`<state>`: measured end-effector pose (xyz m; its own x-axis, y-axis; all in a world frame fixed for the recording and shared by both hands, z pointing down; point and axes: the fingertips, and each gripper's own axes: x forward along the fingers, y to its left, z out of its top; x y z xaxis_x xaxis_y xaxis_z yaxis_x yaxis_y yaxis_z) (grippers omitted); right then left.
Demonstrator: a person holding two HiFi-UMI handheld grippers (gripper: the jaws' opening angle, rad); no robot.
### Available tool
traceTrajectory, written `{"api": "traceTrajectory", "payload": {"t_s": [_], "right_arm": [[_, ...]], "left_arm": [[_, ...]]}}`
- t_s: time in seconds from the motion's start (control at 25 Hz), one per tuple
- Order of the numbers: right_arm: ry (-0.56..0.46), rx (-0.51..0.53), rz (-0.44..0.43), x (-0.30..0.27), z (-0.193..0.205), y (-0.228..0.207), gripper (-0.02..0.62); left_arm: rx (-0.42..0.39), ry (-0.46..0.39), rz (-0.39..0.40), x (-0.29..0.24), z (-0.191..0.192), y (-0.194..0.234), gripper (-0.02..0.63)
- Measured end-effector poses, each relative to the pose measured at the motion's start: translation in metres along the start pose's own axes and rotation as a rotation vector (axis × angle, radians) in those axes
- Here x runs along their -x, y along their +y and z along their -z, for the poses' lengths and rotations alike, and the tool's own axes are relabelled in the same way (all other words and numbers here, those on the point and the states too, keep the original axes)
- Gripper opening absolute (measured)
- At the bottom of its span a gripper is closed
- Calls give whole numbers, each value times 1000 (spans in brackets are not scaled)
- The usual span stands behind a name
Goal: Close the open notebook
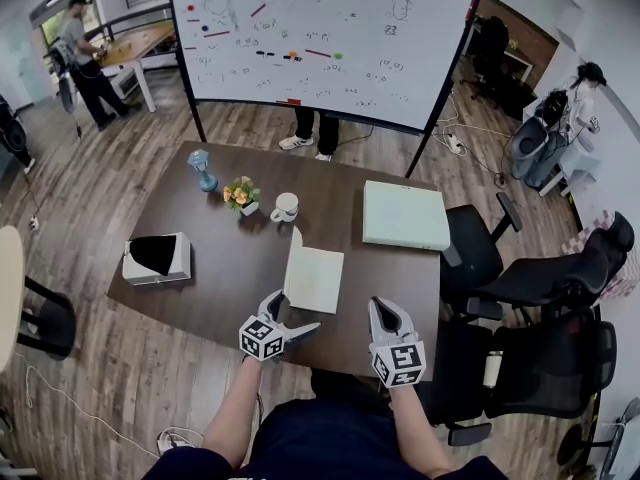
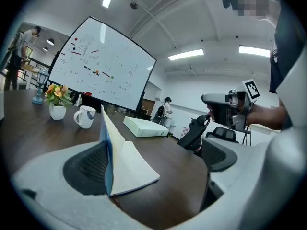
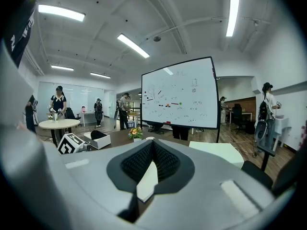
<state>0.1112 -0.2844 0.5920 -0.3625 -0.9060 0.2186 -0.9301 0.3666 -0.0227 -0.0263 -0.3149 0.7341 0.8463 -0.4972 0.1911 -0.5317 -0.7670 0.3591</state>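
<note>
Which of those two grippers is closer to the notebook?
Left. The left gripper sits at the notebook's near left corner, its open jaws either side of that corner. The right gripper, shut, hangs off the near right corner, clear of it.

Seen along the left hand-held gripper [image 2: 158, 153], jaws apart, its left pad [image 2: 89, 169] covers the near corner and spine of the notebook [image 2: 130, 168], so where the raised cover meets the pages cannot be told. From the right hand-held gripper [image 3: 152, 145], whose jaws meet at the tips, only a pale sliver of the notebook shows in the gap below them; the rest lies behind the pads. Far ahead of both grippers, the marks on the whiteboard [image 1: 330, 28] are too small to read, and a person behind it [image 1: 314, 128] shows only as legs. Between the grippers, the holder's torso [image 1: 320, 433] hides the desk's [image 1: 220, 258] near edge.
</note>
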Motion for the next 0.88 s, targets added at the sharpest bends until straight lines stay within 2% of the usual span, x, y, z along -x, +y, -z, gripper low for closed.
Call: {"api": "traceTrajectory", "payload": {"t_s": [0.68, 0.88], "right_arm": [[6, -1, 2, -3, 2, -5, 8], [9, -6, 10, -2, 0, -10, 8]], "left_arm": [[38, 113, 134, -43, 32, -25, 598], [33, 107, 148, -48, 28, -34, 598]]}}
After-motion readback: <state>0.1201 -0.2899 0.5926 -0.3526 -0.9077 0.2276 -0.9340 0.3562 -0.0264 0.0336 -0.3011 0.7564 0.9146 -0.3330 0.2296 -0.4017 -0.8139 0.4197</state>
